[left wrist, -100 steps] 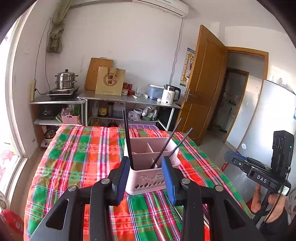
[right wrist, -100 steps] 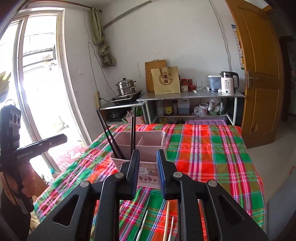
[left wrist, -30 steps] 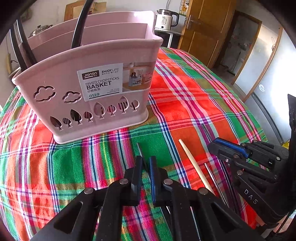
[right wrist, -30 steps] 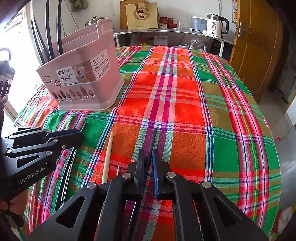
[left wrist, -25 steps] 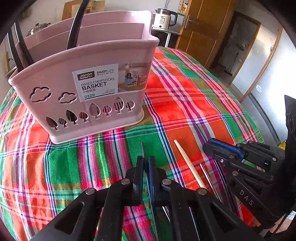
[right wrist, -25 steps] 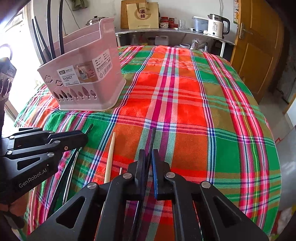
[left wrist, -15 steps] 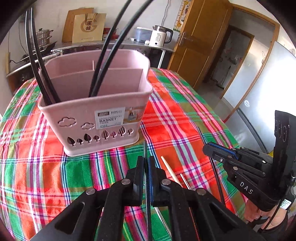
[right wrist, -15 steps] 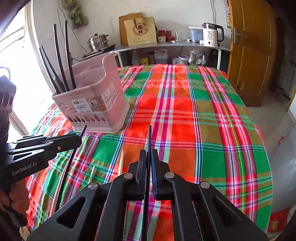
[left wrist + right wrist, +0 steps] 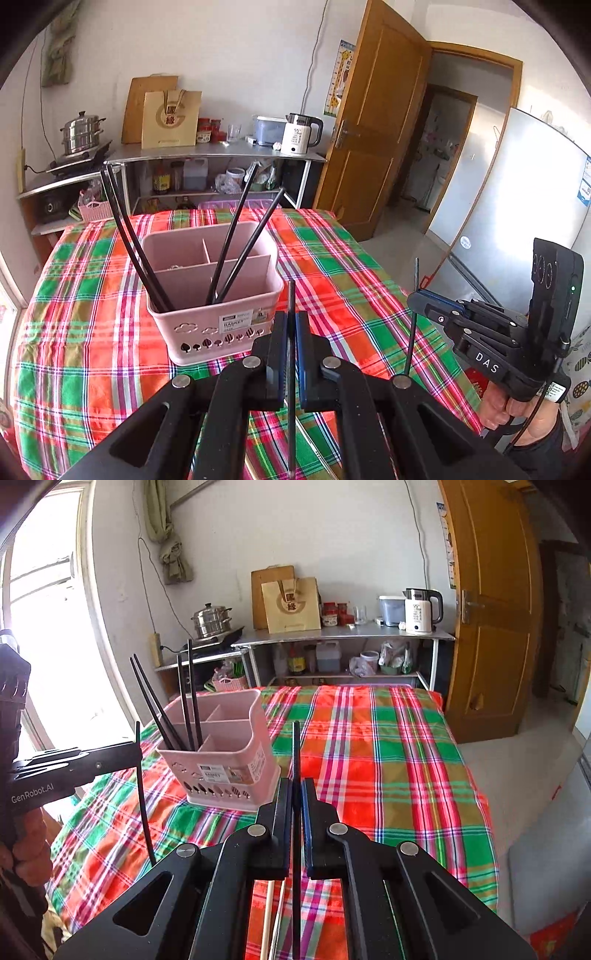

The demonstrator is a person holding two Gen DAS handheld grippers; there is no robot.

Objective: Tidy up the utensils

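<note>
chopstick [image 9: 291, 295] (black) between left hand-held gripper [image 9: 290, 325] pads

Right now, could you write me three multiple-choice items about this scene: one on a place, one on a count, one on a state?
1. Where does the pink basket stand?
A. on the checked tablecloth
B. on the metal shelf
C. on the floor

2. How many black chopsticks stand in the basket?
A. two
B. four
C. six

3. What does the left tool do?
A. it is open and empty
B. it is shut on a black chopstick
C. it is shut on the basket's rim

Answers:
1. A, since the basket's base sits on the cloth in both views.
2. B, since one pair leans left and another pair leans right in the left wrist view.
3. B, since the thin black stick runs upright between the closed pads. The right tool holds a second chopstick the same way.
</note>
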